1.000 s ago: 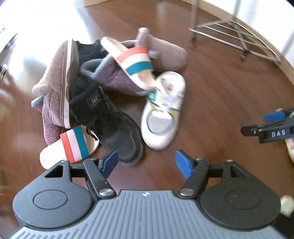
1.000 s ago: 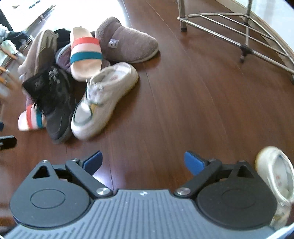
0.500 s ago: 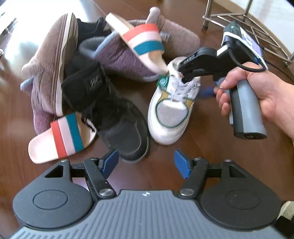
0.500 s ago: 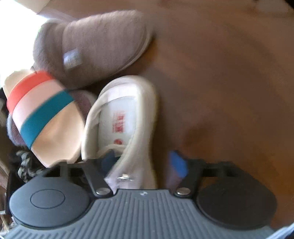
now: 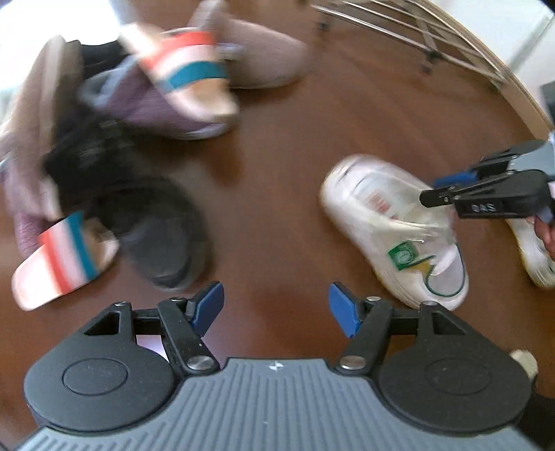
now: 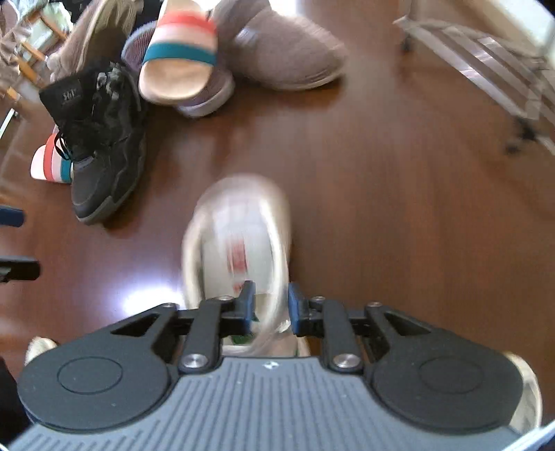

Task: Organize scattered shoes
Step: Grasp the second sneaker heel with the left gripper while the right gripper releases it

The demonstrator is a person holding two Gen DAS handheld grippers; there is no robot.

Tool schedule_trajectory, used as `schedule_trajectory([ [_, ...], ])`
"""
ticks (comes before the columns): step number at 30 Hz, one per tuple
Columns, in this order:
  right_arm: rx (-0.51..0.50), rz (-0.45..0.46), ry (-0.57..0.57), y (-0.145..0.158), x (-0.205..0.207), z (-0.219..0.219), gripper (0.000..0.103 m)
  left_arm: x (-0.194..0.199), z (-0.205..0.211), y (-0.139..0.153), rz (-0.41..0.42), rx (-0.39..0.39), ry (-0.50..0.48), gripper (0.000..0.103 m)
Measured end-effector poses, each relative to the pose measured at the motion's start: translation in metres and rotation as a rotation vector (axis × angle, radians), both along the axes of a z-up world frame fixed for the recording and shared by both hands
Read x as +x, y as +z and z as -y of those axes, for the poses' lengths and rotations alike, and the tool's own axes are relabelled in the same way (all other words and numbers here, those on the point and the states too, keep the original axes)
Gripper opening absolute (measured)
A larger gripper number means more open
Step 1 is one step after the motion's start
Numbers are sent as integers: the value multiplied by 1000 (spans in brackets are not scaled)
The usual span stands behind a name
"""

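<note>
A white sneaker with a green tag lies apart from the shoe pile on the dark wood floor. My right gripper has the sneaker's side wall between its blue pads, and its jaws are opening. In the left wrist view the right gripper reaches in from the right over the sneaker's opening. A second white sneaker lies just right of it. My left gripper hangs open over bare floor, holding nothing, between the pile and the sneaker.
The pile at upper left holds a black boot, striped slides, a brown slipper and a purple slipper. A metal rack stands at the far right. Bare floor lies between pile and rack.
The right gripper dropped onto the white sneaker in the pile, closed on its side and carried it right, beside the other white sneaker. The left gripper stayed open and drifted right.
</note>
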State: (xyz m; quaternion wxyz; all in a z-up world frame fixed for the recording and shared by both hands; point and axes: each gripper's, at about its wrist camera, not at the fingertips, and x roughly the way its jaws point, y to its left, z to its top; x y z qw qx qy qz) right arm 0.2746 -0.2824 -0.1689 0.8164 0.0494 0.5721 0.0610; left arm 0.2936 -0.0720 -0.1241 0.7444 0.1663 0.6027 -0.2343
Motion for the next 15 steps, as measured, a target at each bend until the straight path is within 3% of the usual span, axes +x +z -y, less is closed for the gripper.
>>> schedule_trajectory([
  [1, -20, 51, -58, 9, -30, 12, 91, -9, 20, -5, -19, -10, -49, 70],
  [3, -26, 93, -78, 15, -71, 21, 92, -14, 38, -12, -33, 0, -58, 70],
  [5, -35, 93, -37, 14, -110, 19, 94, -11, 50, -18, -50, -5, -39, 70],
  [7, -107, 68, 49, 1, -139, 5, 94, -4, 56, -25, -61, 11, -5, 70],
  [11, -188, 72, 203, -17, -152, -16, 96, 12, 63, -42, -82, 66, 101, 70],
  [15, -237, 117, 294, -40, -136, -40, 98, 24, 62, -61, -132, 63, 232, 70],
])
